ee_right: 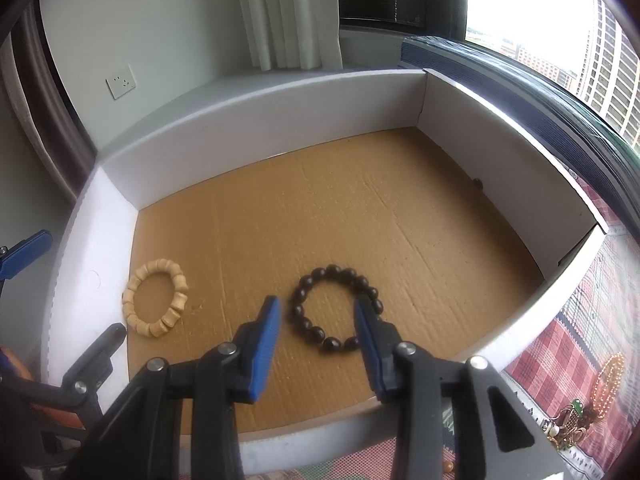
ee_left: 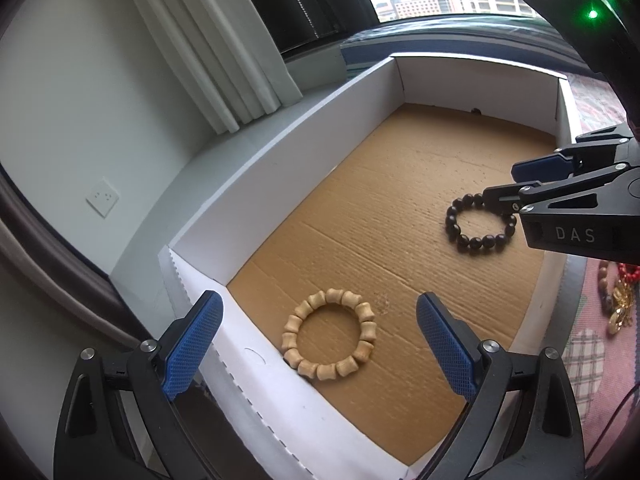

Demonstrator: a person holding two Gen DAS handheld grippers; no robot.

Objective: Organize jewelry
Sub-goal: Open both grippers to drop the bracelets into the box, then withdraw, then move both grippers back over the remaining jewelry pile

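Observation:
A white box point(ee_left: 280, 128) with a brown cardboard floor holds two bracelets. A pale wooden bead bracelet point(ee_left: 329, 334) lies near the box's near wall, between and just beyond my open left gripper point(ee_left: 320, 328); it also shows in the right wrist view point(ee_right: 156, 298). A dark bead bracelet point(ee_left: 480, 226) lies flat further right. My right gripper point(ee_right: 318, 308) is open above the dark bracelet point(ee_right: 338, 308), holding nothing; it shows in the left wrist view point(ee_left: 504, 188) over the bracelet's right side.
More jewelry lies outside the box on the checked cloth: gold and red pieces point(ee_left: 618, 300), and a gold chain with trinkets point(ee_right: 592, 400). The box walls point(ee_right: 500, 148) stand around the floor. A curtain point(ee_left: 208, 40) and window lie beyond.

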